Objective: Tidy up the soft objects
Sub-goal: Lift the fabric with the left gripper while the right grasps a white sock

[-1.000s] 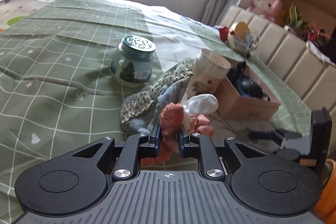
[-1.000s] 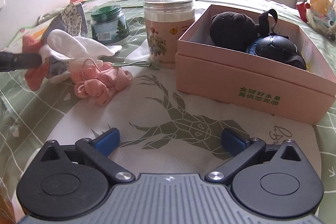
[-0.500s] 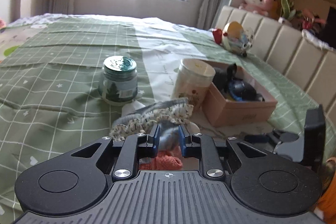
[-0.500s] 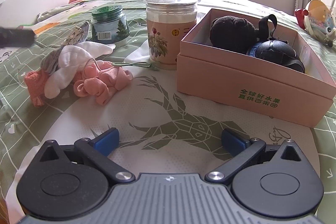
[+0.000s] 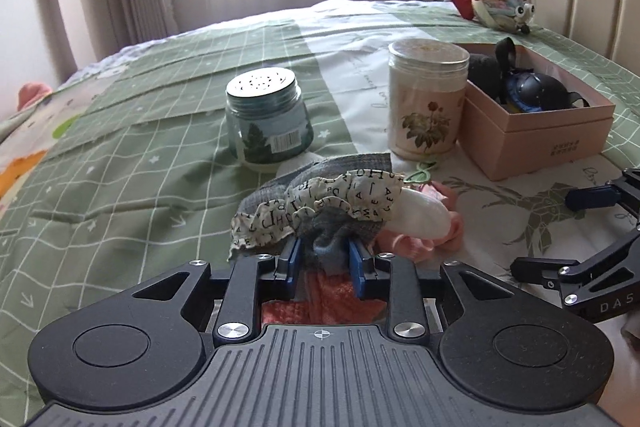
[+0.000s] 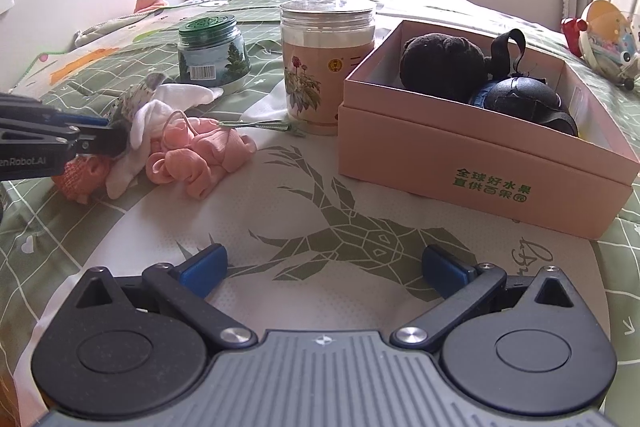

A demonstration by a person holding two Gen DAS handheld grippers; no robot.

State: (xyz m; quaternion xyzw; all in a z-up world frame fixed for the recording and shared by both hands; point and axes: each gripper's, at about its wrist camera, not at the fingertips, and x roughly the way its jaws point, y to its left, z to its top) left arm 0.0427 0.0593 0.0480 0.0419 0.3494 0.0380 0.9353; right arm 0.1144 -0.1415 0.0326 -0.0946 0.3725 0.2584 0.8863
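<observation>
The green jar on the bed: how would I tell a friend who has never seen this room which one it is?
Start at the pink cardboard box on the green checked bedspread. Beside it stands a tall cream jar printed with flowers, and just past that is the green jar. It is the shorter, squatter of the two, with a perforated lid, pine trees and a barcode on its label.

Soft knit grey sock [image 5: 328, 247], matt cardboard box [image 6: 472, 163], glossy clear plastic jar [image 6: 326, 67].

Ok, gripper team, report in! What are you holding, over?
Left gripper shut on grey sock, sock pile on the bed. Right gripper open, empty, low over the bedspread. Pink box open; floral jar beside it, path clear.
</observation>
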